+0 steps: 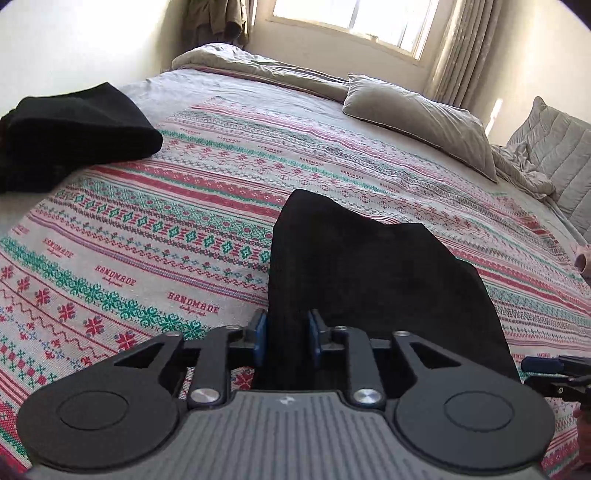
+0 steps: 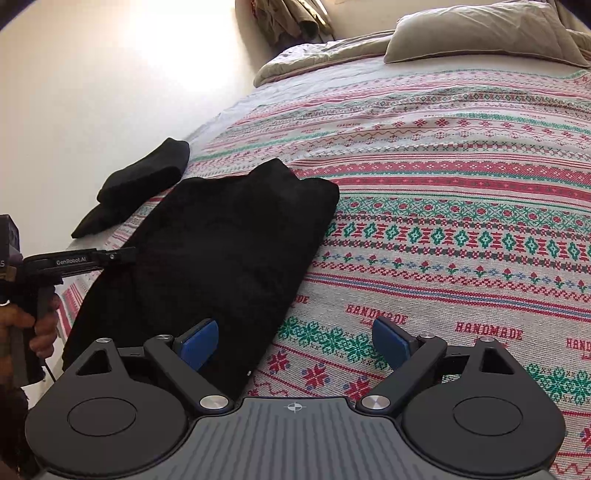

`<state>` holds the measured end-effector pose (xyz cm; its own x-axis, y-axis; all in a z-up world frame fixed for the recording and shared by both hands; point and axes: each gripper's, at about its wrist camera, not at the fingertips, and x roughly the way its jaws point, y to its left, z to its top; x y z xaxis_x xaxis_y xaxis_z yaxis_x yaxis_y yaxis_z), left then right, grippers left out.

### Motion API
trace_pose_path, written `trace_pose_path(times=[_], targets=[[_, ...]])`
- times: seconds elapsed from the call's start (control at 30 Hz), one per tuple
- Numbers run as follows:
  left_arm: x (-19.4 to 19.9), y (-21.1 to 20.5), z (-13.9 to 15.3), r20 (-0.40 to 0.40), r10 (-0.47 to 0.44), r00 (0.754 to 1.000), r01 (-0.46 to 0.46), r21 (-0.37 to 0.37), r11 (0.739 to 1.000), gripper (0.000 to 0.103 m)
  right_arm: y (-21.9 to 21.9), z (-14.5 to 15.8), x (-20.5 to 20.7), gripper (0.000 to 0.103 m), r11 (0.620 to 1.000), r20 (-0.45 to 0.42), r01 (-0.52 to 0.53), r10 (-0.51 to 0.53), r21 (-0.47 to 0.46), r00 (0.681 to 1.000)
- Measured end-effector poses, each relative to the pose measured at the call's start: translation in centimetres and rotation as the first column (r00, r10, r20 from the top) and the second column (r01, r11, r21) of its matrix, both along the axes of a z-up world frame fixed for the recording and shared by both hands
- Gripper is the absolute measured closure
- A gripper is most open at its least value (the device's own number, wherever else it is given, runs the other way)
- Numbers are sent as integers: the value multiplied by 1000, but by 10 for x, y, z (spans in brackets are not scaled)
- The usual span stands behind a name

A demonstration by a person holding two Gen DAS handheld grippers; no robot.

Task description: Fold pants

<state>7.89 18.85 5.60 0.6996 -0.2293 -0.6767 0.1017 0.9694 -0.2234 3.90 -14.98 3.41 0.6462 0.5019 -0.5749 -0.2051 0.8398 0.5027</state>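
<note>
The black pants [image 1: 369, 277] lie folded into a long bundle on the patterned bedspread [image 1: 147, 221], near its front edge. My left gripper [image 1: 287, 336] stands open at the bundle's near end. Black cloth lies between its blue pads [image 1: 260, 334], and the pads do not squeeze it. In the right wrist view the pants [image 2: 229, 251] run away from me. My right gripper [image 2: 295, 343] is wide open over their near right corner, holding nothing. The left gripper [image 2: 125, 254], seen from the side, hangs over their left edge, held by a hand [image 2: 40, 328].
A second folded black garment [image 1: 74, 136] lies at the bed's left edge [image 2: 144, 177]. Grey pillows [image 1: 417, 122] and a rumpled duvet [image 1: 258, 66] fill the head of the bed under a window [image 1: 354, 18]. A white wall [image 2: 110, 92] runs along the left side.
</note>
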Motion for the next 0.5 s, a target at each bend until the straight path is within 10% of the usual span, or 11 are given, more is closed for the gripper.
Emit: trace_pose_path(times=[0.27,0.5], targets=[[26,29,-24,-159,-75,984,16,-344,939,36,-16,-23,23,11,916,-104,24,20,400,994],[36,39,-40,-175,-73,982,-27,-510,860,40,-5,-33,40,39,883,-109,95,-50,459,993]])
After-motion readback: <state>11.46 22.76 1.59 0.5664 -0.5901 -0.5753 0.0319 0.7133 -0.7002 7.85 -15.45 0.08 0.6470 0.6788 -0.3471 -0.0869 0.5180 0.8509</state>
